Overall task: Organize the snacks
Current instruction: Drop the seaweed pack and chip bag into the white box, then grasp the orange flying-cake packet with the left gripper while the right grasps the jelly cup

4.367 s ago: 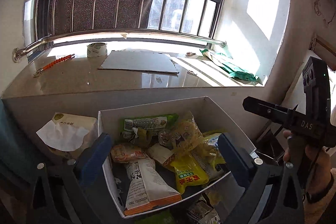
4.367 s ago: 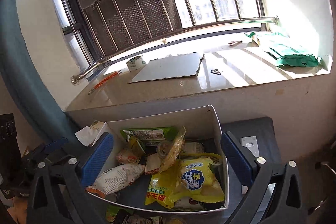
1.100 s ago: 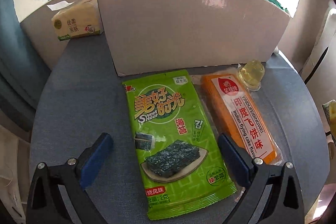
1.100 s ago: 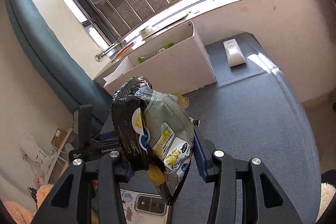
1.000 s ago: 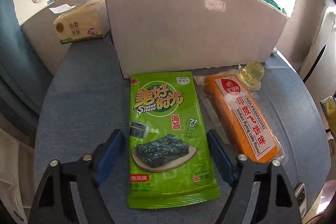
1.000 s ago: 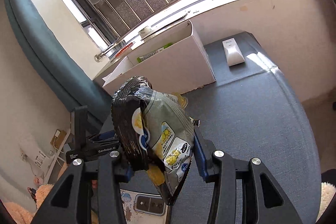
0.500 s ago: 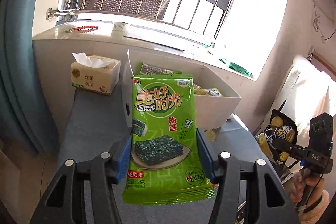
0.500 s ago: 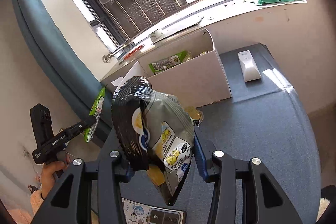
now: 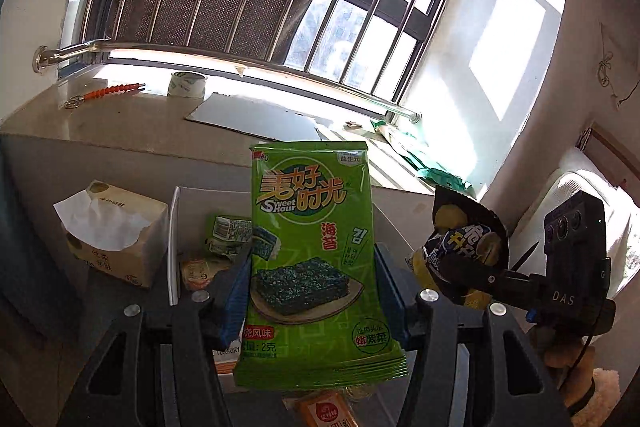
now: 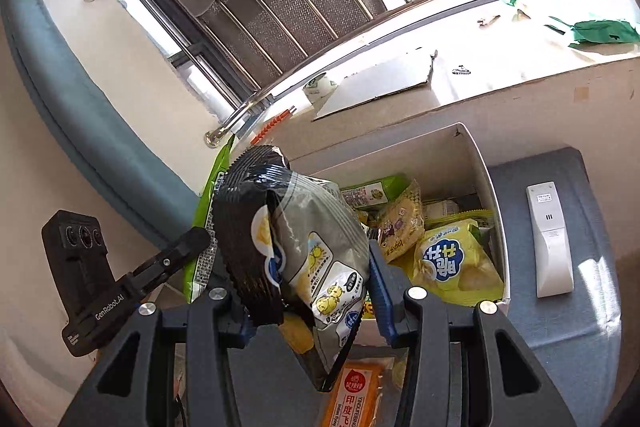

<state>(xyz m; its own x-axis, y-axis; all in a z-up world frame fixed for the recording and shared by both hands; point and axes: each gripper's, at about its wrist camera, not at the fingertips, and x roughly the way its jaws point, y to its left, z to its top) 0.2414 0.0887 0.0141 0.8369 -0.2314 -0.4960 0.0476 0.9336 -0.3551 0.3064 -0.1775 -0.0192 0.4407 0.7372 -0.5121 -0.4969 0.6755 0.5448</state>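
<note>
We've got the left gripper (image 9: 312, 291) clamped on a green seaweed packet (image 9: 314, 259), held upright in the middle of the left wrist frame, its blue pads pressing both edges. Behind it, lower left of centre, sits the white box (image 9: 175, 239) with snacks inside, and a tissue pack (image 9: 112, 231) stands just left of that. At the right edge we see the right gripper (image 9: 460, 269) gripping a dark chip bag (image 9: 468, 247). In the right wrist frame that bag (image 10: 296, 247) fills the centre, pinched between the pads, with the box (image 10: 486, 187) open behind it and an orange cake packet (image 10: 356, 391) lying at the bottom.
</note>
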